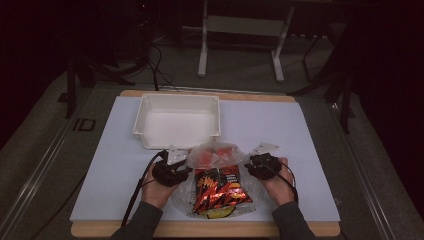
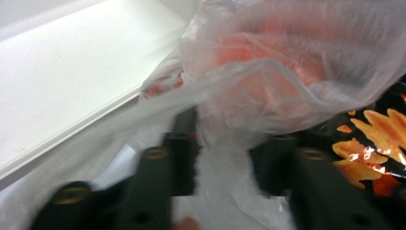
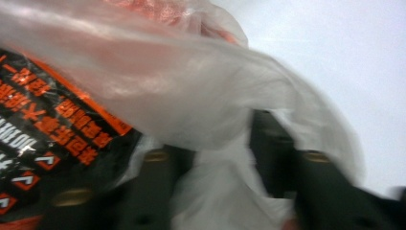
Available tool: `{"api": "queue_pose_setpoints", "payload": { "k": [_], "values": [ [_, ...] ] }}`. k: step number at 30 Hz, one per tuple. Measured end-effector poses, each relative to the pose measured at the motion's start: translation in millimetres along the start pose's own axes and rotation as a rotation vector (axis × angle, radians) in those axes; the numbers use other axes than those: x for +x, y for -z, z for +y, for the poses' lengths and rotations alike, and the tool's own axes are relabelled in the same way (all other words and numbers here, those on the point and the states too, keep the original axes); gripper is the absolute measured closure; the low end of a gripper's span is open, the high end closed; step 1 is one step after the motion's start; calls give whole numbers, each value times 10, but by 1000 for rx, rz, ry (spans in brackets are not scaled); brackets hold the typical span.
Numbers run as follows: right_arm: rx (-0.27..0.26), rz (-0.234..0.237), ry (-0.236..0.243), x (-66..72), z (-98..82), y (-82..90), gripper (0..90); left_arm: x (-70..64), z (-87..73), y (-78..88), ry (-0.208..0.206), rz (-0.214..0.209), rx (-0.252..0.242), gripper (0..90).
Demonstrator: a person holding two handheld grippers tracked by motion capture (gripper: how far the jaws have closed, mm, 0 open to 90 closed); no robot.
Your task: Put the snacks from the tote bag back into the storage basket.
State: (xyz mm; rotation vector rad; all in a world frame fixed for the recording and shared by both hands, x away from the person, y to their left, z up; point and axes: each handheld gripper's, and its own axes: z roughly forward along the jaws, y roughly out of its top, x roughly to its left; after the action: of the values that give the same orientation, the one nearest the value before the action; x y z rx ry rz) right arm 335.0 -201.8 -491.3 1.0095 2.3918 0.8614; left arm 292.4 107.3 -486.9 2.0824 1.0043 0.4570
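Observation:
A clear plastic bag (image 1: 220, 151) with an orange packet (image 1: 206, 156) inside lies mid-table, over the top of a black and red snack packet (image 1: 220, 191). My left gripper (image 1: 187, 168) is at the bag's left edge. In the left gripper view, bunched film of the bag (image 2: 225, 158) fills the gap of that gripper (image 2: 227, 143). My right gripper (image 1: 249, 167) is at the bag's right edge. The same crumpled bag (image 3: 215, 163) is pinched in that gripper (image 3: 218, 143), next to the snack packet (image 3: 48, 124).
An empty white tray (image 1: 180, 96) stands just behind the bag, and its wall (image 2: 72, 81) is close to my left gripper. A white sheet (image 1: 280, 125) covers the wooden table. Dark floor, cables and stand legs lie beyond the far edge.

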Motion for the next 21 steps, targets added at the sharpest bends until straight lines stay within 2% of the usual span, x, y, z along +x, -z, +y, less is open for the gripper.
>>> {"api": "queue_pose_setpoints", "payload": {
  "k": [2,4,7,8,11,14,17,21],
  "values": [
    [-7,11,-5,-49,4,15,824,39,-5,29,0,-19,-8,793],
    [-6,21,-2,-101,3,53,868,99,-21,82,3,-40,-10,852],
    [-8,30,17,-142,-7,102,875,167,-47,144,6,-55,-18,874],
    [-9,48,39,-165,-14,156,877,208,-62,180,0,-75,-21,880],
    [-3,66,82,-186,-22,218,876,306,-105,272,-11,-84,-26,886],
    [-2,74,95,-231,-43,274,877,393,-137,326,13,-60,-30,889],
    [-7,72,78,-296,-78,318,880,477,-160,338,65,-30,-37,888],
    [-3,84,74,-303,-99,327,880,471,-148,284,91,20,-21,878]
  ]
}}
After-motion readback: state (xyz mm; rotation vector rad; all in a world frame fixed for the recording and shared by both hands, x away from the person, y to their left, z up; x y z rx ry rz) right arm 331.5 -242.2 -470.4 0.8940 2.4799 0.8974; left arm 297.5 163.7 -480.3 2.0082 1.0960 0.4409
